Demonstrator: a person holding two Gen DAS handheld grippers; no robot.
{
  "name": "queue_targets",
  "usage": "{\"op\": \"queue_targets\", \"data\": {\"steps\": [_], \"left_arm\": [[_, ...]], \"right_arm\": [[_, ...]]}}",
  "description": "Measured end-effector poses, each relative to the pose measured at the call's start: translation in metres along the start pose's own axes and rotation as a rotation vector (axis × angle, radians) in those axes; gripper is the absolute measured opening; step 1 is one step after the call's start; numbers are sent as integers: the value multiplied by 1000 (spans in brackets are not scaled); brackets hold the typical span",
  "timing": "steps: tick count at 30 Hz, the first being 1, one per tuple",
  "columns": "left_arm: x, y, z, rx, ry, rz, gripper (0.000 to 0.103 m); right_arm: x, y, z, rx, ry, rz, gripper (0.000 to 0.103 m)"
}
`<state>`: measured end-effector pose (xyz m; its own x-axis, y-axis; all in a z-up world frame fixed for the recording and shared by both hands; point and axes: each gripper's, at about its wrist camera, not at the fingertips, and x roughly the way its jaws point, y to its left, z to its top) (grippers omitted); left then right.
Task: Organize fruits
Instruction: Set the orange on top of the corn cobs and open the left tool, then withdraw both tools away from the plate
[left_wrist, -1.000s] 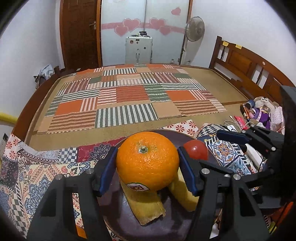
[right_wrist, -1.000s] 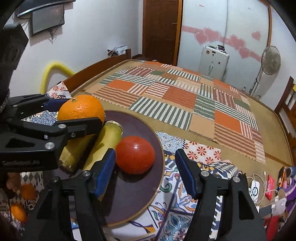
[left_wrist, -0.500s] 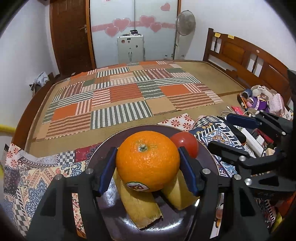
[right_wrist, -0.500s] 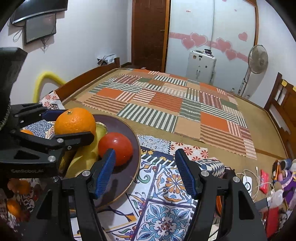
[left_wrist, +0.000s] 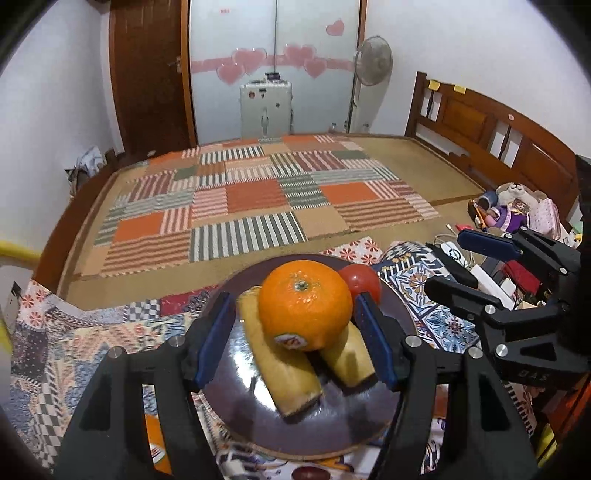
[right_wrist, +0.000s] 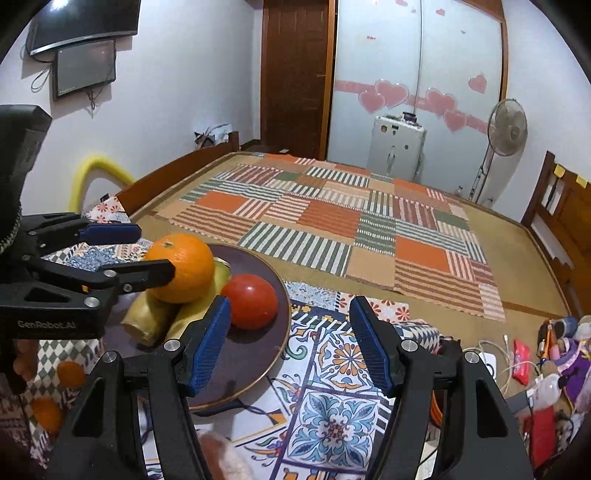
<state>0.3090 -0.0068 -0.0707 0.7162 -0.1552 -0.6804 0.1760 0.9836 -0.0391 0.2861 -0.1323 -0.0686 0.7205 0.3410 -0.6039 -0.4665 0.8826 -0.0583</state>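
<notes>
An orange (left_wrist: 304, 304) with a sticker rests on two bananas (left_wrist: 284, 369) on a dark round plate (left_wrist: 332, 424). A red tomato (left_wrist: 364, 282) lies behind it on the same plate. My left gripper (left_wrist: 295, 336) is open, its blue pads standing just short of the orange on either side, with a gap on the left. In the right wrist view the orange (right_wrist: 181, 267), the tomato (right_wrist: 251, 301) and the plate (right_wrist: 255, 362) lie to the left. My right gripper (right_wrist: 290, 314) is open and holds nothing, over the plate's rim and the patterned cloth.
Two small oranges (right_wrist: 46, 413) lie on the cloth left of the plate. Cables, toys and packets (left_wrist: 509, 214) crowd the right side by the wooden headboard (left_wrist: 480, 122). A patchwork mat (left_wrist: 251, 206) covers the bed beyond.
Both grippers drew back and rose. The left pads, which touched the orange, now stand off it; the orange stays on the bananas. The right gripper shifted right, away from the tomato.
</notes>
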Motion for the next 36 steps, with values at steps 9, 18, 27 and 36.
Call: {"op": "queue_targets", "data": {"steps": [9, 18, 27, 36], "left_arm": [[-60, 19, -15, -27, -74, 33, 68], [-102, 44, -48, -16, -92, 76, 70], [-95, 72, -86, -43, -24, 96, 70], [-67, 89, -110, -47, 71, 68, 70]], "right_arm": [[-33, 20, 0, -16, -56, 15, 63], [-43, 36, -19, -17, -54, 33, 63], [-45, 40, -43, 7, -3, 10, 63], [-43, 23, -79, 71, 73, -33, 63]]}}
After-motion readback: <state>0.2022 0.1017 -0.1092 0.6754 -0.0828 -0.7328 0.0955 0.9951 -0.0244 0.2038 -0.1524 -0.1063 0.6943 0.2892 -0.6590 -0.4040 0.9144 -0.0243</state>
